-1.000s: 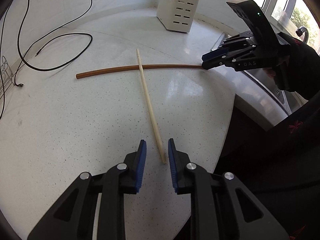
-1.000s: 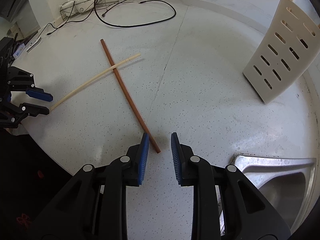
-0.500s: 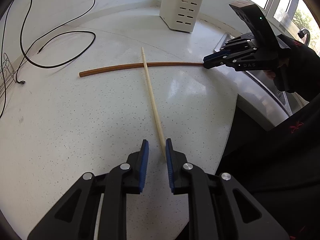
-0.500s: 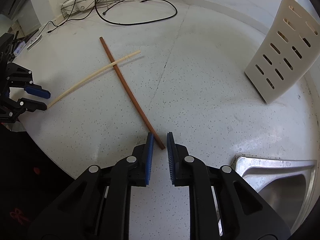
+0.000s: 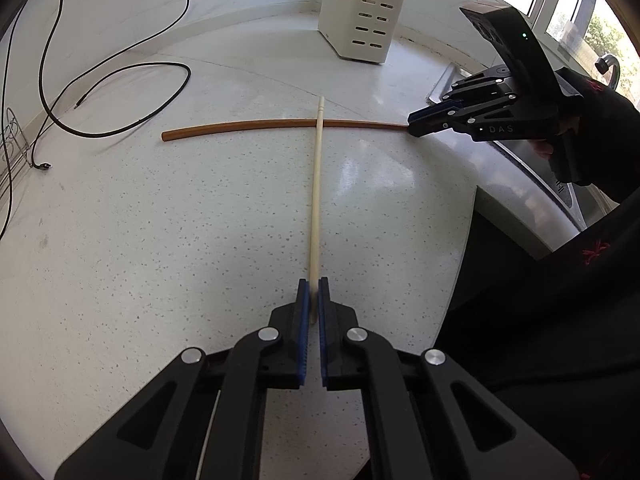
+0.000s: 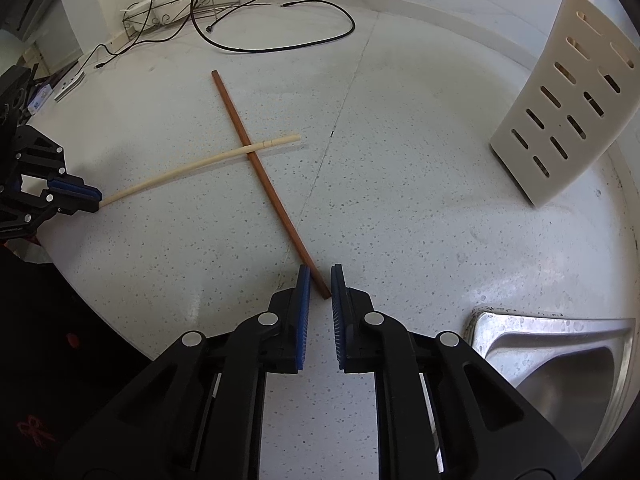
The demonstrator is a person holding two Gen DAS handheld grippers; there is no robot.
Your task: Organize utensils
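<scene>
A pale chopstick [image 5: 316,200] lies across a brown chopstick [image 5: 256,125] on the white speckled counter, forming a cross. My left gripper [image 5: 313,286] is shut on the near end of the pale chopstick [image 6: 192,168]. My right gripper [image 6: 319,276] has its jaws narrowed around the near end of the brown chopstick [image 6: 260,168], with a small gap left at the pads. It also shows in the left wrist view [image 5: 416,122] at the brown stick's right end. A white slotted utensil holder [image 5: 362,12] stands at the back, also in the right wrist view [image 6: 568,120].
A black cable [image 5: 120,80] loops over the back left of the counter. A steel sink [image 6: 560,364] lies at the right. A wire rack [image 6: 180,4] stands by the wall. The counter's front edge [image 5: 460,248] drops off near the grippers.
Both grippers have closed in: the left shut on the pale chopstick's end, the right narrowed around the brown chopstick's end. The pale chopstick swung to lie straight ahead of the left gripper.
</scene>
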